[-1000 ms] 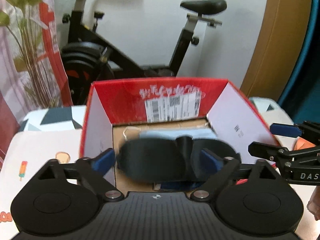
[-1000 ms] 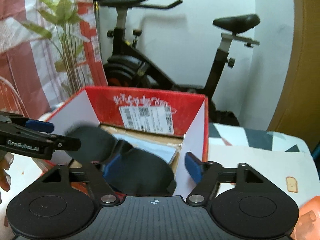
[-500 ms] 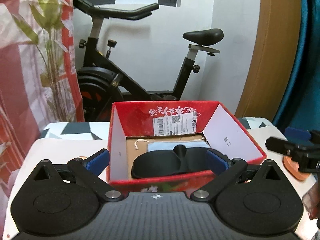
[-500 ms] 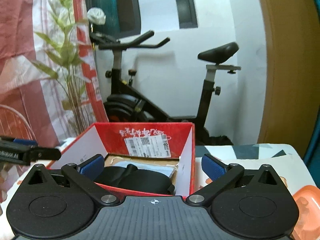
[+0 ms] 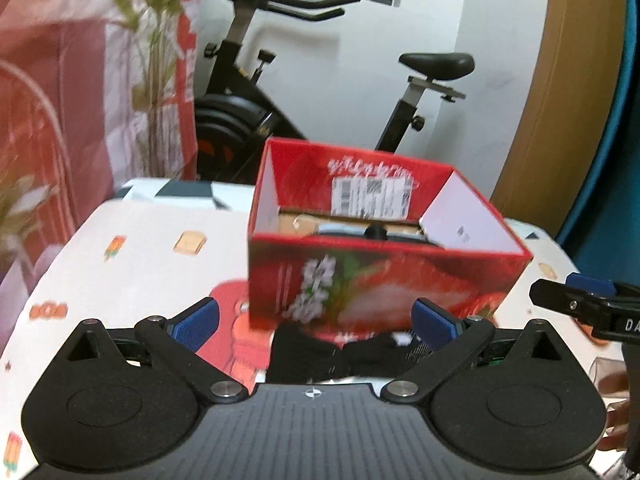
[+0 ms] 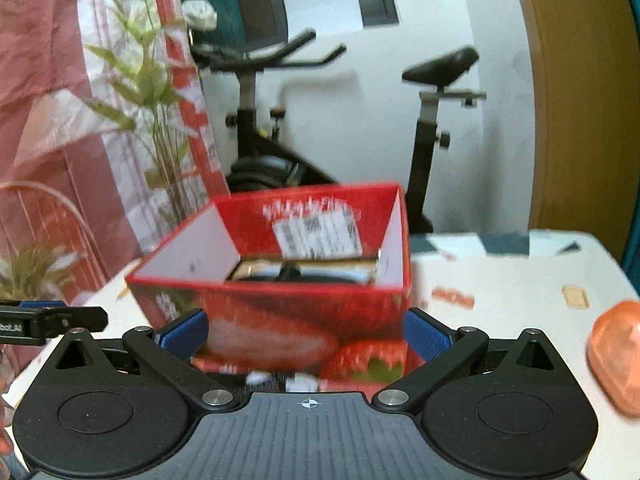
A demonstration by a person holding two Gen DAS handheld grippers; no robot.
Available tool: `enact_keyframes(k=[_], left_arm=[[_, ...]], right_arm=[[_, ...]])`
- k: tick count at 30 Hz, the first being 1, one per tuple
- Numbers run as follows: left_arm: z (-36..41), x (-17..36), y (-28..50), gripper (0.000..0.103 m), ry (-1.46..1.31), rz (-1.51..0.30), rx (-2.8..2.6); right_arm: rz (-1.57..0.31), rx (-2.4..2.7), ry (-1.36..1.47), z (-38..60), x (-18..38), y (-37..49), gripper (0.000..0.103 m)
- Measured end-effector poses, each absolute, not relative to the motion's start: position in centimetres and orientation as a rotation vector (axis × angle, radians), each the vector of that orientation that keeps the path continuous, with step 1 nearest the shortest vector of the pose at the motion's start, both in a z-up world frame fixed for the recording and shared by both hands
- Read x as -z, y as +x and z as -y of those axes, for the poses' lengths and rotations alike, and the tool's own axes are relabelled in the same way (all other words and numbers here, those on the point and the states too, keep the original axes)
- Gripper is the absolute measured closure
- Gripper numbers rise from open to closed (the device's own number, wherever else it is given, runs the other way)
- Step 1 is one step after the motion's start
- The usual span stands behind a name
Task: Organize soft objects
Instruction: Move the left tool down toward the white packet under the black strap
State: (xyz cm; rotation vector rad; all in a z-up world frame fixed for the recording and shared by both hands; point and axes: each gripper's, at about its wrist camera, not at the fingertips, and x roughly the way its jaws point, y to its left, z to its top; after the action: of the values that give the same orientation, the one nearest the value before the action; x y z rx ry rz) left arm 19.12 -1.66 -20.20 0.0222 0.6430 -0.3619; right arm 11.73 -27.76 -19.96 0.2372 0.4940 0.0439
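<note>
Standing before both grippers, red box [image 5: 384, 276] fronts exercise bike [image 5: 256, 116].

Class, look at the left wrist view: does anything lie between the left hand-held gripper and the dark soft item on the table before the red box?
Nothing visible does: the left hand-held gripper is open directly over the dark soft item.

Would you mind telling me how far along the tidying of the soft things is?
Done: a black item lies inside the red box. In hand: nothing; the left gripper and right gripper are both open and empty. Left: a dark fabric piece lies on the table in front of the box.
</note>
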Motion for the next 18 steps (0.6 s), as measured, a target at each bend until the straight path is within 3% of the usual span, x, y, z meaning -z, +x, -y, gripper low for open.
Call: enact_keyframes(k=[10, 18], left_arm=[[0.4, 22.9, 17.9, 0.001, 0.007, -0.74, 0.335], [-0.1, 24.0, 17.4, 0.01, -0.07, -0.78, 0.345]], right_arm=[[-0.561, -0.093, 0.282, 27.0, 22.2, 10.8, 0.0], [-0.652, -0.099, 0.289, 26.3, 24.0, 10.5, 0.0]])
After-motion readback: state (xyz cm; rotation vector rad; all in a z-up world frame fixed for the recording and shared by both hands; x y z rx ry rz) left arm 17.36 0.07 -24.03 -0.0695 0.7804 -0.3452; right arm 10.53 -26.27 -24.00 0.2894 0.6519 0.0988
